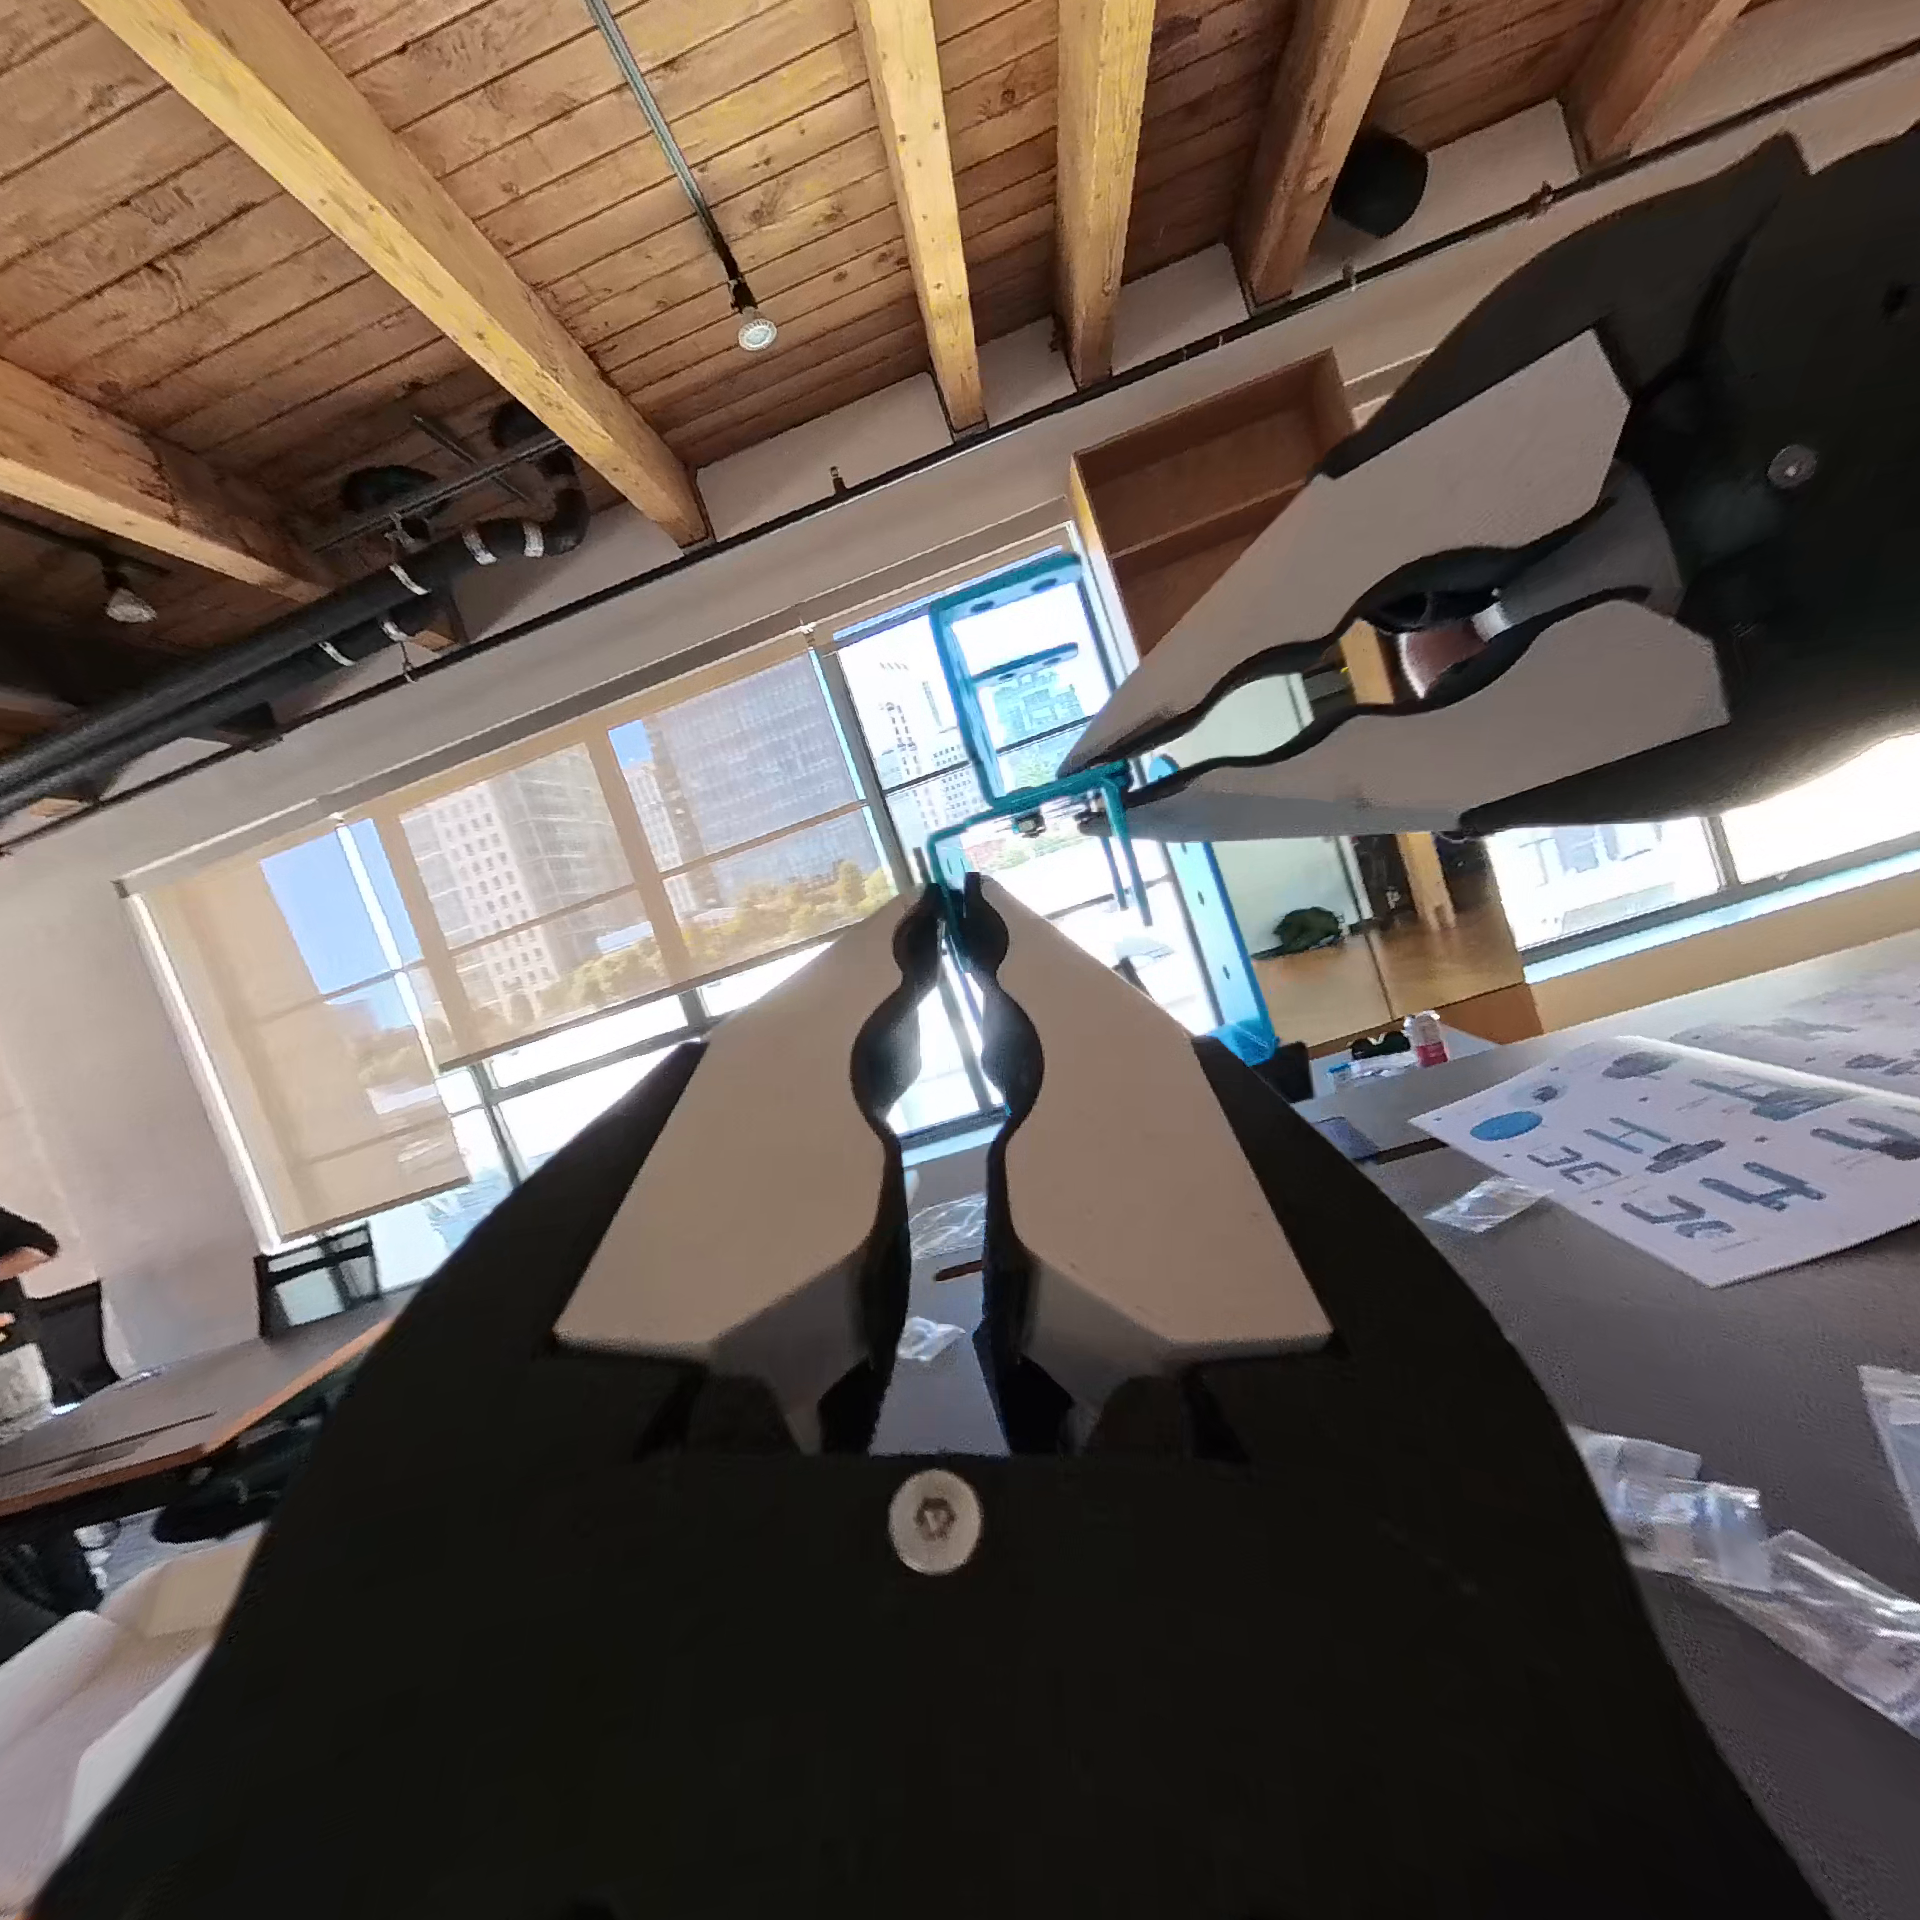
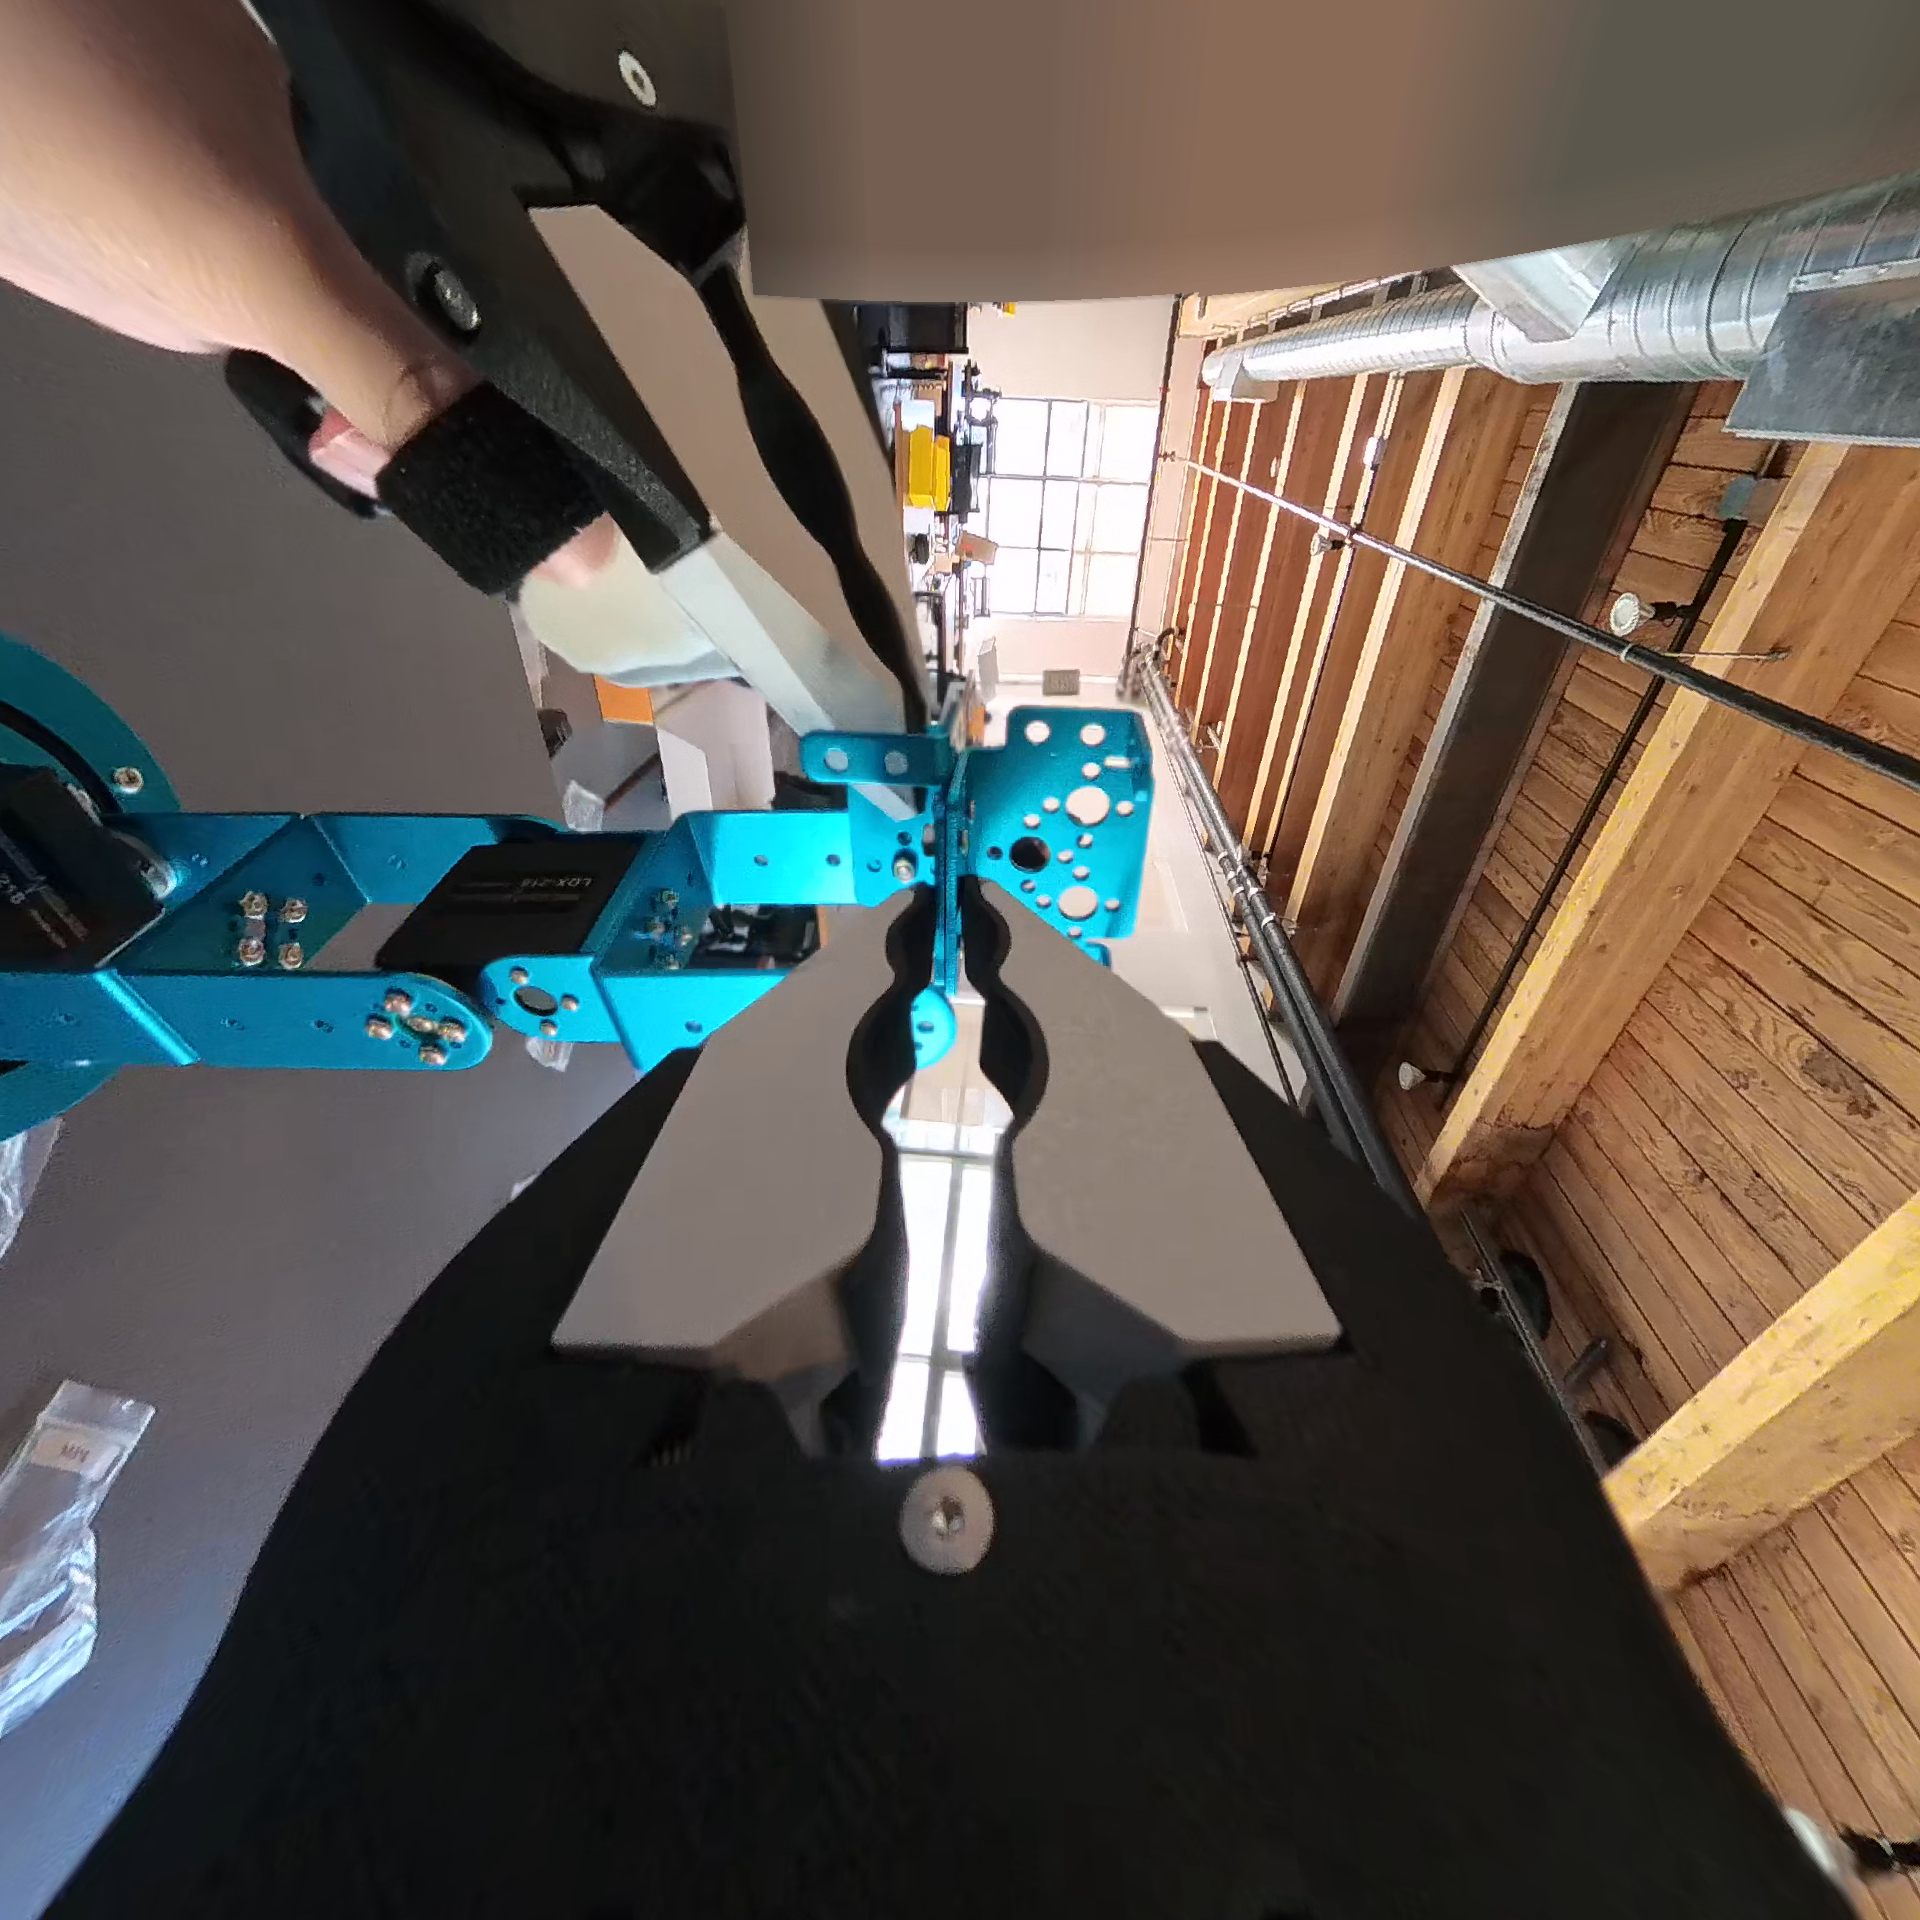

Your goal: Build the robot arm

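Observation:
A blue metal robot arm kit [image 2: 343,935] with a black servo [image 2: 520,904] reaches in from a round base [image 2: 62,717] at the left. At its end sits a perforated blue bracket [image 2: 1070,821]. My right gripper [image 2: 951,904] is shut on a thin blue plate of that bracket. My left gripper [image 2: 920,717], held by a hand [image 2: 156,187], comes in from the upper left and pinches a small blue tab beside it. In the left wrist view my left gripper [image 1: 948,899] is shut on the bracket's thin edge, and the right gripper [image 1: 1091,790] clamps the bracket [image 1: 1112,821] from the upper right.
A grey table [image 1: 1558,1351] bears a printed instruction sheet [image 1: 1683,1153] and clear plastic parts bags [image 1: 1704,1527]. Another bag [image 2: 52,1538] lies at the lower left of the right wrist view. A wooden shelf unit [image 1: 1216,488] stands by the windows. My left and right fingertips are right by each other.

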Available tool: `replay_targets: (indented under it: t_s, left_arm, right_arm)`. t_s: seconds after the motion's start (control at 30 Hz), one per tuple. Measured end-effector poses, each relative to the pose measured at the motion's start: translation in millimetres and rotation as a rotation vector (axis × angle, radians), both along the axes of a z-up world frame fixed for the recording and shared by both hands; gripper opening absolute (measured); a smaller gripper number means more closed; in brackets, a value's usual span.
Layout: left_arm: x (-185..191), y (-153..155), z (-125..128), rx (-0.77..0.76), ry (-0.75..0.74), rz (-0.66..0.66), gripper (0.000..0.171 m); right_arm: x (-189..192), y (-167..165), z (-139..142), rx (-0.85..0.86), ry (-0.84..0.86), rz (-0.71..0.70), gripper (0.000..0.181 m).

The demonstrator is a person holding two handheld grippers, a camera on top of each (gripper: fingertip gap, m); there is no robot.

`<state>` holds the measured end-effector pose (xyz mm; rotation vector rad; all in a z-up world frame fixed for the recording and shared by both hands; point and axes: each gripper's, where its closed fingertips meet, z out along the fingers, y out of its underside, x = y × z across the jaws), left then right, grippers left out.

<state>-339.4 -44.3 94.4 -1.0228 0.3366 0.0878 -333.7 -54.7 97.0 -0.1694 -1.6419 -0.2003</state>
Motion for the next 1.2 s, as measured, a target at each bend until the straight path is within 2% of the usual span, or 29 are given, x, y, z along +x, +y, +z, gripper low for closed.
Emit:
replay_targets:
  t_s: [0.27,0.43,0.67,1.0,1.2]
  left_arm:
    - [1.1,3.2,0.3,-0.015,0.022,-0.051,0.002]
    - [-1.3,3.1,0.7,0.004,0.055,0.02,0.004]
    - [-1.0,3.6,-1.0,-0.054,0.001,-0.073,0.002]
    - [-6.5,9.2,-1.0,-0.133,-0.052,-0.114,0.0]
    - [-6.3,6.6,-0.6,-0.126,-0.061,-0.115,0.0]
  right_arm:
    - [-0.6,4.5,0.9,0.059,-0.002,-0.116,0.003]
    - [-3.3,6.5,3.7,0.088,0.008,-0.167,0.003]
    - [-3.7,7.7,2.3,0.087,0.039,-0.188,0.003]
    - [-7.7,11.7,1.0,0.067,0.039,-0.189,0.003]
    - [-7.3,8.6,0.7,0.06,0.039,-0.181,0.003]
